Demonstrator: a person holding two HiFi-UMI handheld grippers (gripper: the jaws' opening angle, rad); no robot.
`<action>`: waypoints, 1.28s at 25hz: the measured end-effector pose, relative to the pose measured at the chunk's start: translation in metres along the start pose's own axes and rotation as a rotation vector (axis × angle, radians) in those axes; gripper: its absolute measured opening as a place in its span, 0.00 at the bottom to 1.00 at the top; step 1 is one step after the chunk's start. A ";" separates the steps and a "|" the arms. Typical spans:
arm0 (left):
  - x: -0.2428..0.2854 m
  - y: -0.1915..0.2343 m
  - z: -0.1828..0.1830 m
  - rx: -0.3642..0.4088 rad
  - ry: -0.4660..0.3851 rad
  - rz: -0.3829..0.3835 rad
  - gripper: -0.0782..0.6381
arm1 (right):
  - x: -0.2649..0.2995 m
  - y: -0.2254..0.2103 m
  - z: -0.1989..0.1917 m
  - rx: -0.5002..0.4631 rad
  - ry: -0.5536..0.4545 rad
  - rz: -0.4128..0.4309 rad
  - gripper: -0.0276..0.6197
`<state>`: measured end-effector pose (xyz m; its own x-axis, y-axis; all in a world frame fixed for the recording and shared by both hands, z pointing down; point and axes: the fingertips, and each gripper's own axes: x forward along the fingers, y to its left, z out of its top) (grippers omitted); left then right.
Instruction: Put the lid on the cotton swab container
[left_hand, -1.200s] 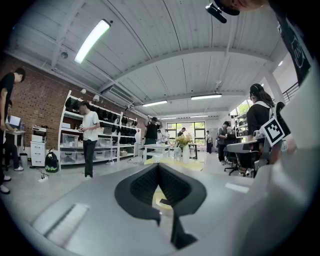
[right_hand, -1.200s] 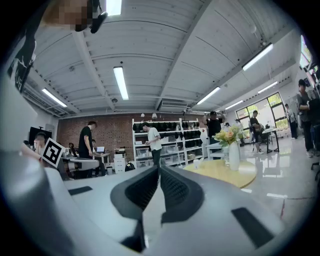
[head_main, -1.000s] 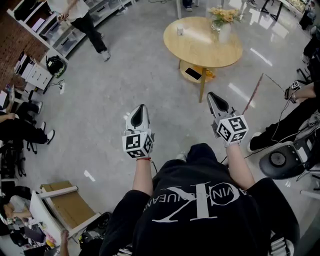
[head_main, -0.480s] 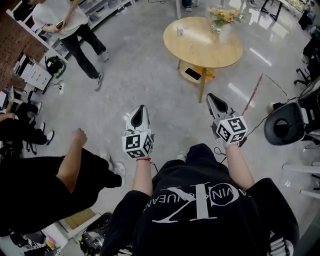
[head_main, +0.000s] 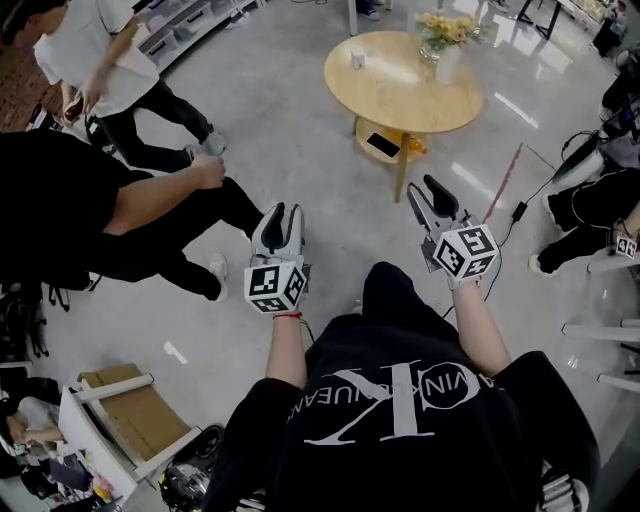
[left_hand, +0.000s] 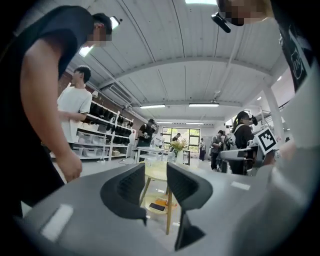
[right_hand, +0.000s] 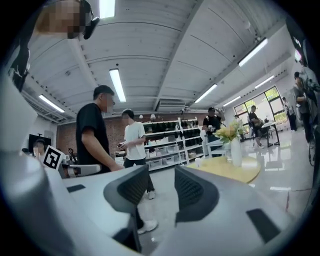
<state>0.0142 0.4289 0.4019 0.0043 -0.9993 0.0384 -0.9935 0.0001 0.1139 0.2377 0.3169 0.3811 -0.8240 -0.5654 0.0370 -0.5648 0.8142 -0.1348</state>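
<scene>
Aloft, left gripper (head_main: 283, 209) and right gripper (head_main: 424, 187) are opening ribbed, empty grey jaws.

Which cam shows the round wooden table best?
Head view: the round table shows whole, with its top and lower shelf. Left gripper view shows only a strip of top, a leg and the shelf. Right gripper view shows just its top, edge-on.

Round wooden table (head_main: 400, 95) up at twelve o'clock, flower vase (head_main: 447, 50) on top, phone (head_main: 384, 146) on its lower shelf. Person in black (head_main: 70, 200) stooped at nine, cardboard box (head_main: 135, 405) at seven.
</scene>
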 end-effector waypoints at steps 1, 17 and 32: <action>0.001 0.000 -0.002 -0.002 0.004 -0.009 0.29 | 0.001 0.001 -0.001 0.007 -0.001 0.002 0.24; 0.092 0.044 -0.004 -0.012 0.049 0.016 0.32 | 0.081 -0.069 0.004 0.096 -0.026 -0.037 0.26; 0.241 0.102 0.010 -0.030 0.088 0.040 0.33 | 0.222 -0.162 0.014 0.153 0.018 -0.013 0.26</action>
<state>-0.0871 0.1878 0.4126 -0.0238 -0.9912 0.1301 -0.9893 0.0421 0.1400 0.1471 0.0575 0.3969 -0.8183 -0.5720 0.0570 -0.5626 0.7767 -0.2832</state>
